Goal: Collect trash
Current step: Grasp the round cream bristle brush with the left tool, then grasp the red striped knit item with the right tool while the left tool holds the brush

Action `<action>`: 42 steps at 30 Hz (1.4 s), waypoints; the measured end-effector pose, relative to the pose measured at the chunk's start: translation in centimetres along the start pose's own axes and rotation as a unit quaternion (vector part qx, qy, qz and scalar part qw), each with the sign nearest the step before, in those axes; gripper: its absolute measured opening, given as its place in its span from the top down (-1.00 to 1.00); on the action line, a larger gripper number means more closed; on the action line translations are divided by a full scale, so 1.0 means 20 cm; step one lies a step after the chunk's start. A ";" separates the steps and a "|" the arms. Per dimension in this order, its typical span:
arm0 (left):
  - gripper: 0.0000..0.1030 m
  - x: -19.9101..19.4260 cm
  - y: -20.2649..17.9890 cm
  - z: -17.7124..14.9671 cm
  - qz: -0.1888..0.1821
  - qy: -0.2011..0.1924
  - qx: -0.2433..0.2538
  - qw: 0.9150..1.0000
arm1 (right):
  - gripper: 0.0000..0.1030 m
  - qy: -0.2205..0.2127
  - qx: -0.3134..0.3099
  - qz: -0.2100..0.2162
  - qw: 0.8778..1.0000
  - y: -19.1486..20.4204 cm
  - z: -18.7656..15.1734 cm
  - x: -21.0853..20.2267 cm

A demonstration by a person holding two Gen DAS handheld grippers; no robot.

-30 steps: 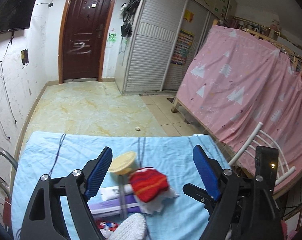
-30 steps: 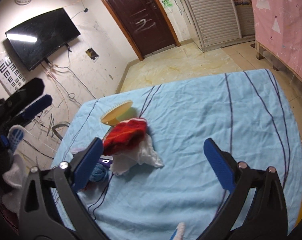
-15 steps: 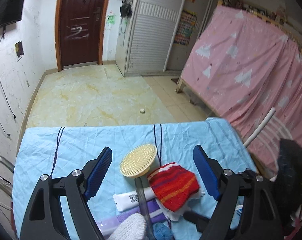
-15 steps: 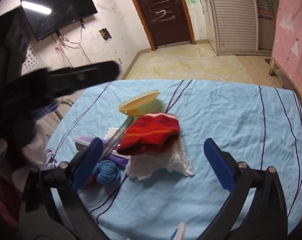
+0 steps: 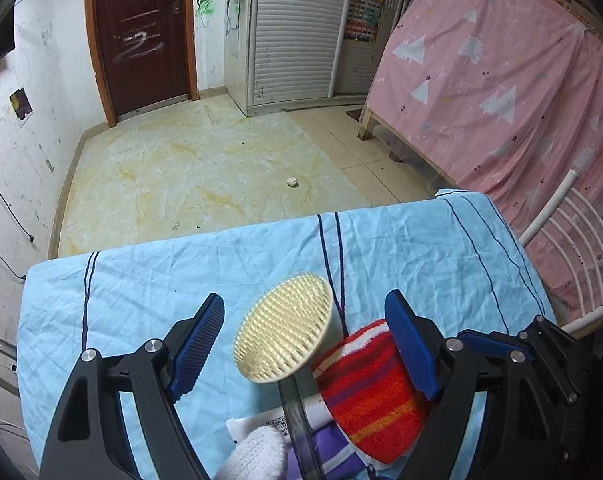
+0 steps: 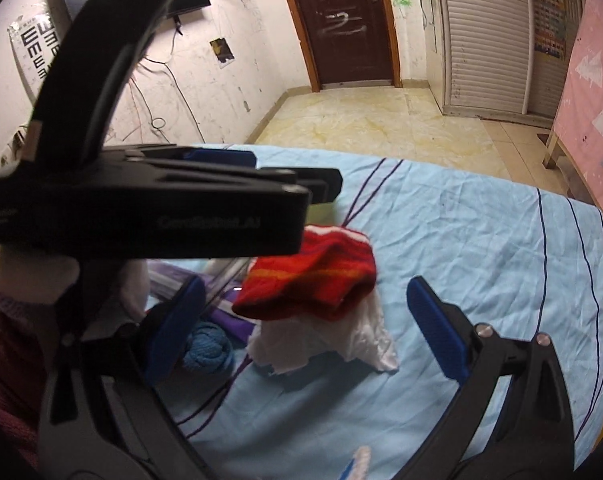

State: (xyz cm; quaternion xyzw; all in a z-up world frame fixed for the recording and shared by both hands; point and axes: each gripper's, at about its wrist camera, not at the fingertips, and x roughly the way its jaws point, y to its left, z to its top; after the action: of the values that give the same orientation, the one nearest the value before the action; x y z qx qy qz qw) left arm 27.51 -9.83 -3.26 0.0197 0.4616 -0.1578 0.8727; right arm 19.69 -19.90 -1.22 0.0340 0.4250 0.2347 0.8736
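Both grippers' fingers stand apart, clamping nothing: the left gripper (image 5: 304,344) frames a yellow brush (image 5: 283,339); the right gripper (image 6: 303,330) frames crumpled white paper (image 6: 333,340) under a red knit sock (image 6: 313,276) on the blue cloth (image 6: 481,264).

Left gripper (image 5: 305,344) and right gripper (image 6: 305,328) both gape, angled downward
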 end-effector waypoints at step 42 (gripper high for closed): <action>0.83 -0.07 0.36 -0.14 -0.041 -0.029 -0.082 0.995 | -0.61 0.033 -0.047 -0.069 0.996 0.12 0.11 0.24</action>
State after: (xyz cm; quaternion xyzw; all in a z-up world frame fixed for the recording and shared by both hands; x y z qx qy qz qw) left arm 26.62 -2.20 -4.62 -0.0748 0.4482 -0.1553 0.8771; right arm 23.04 -15.37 -2.69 -0.0447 0.4437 0.1943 0.8737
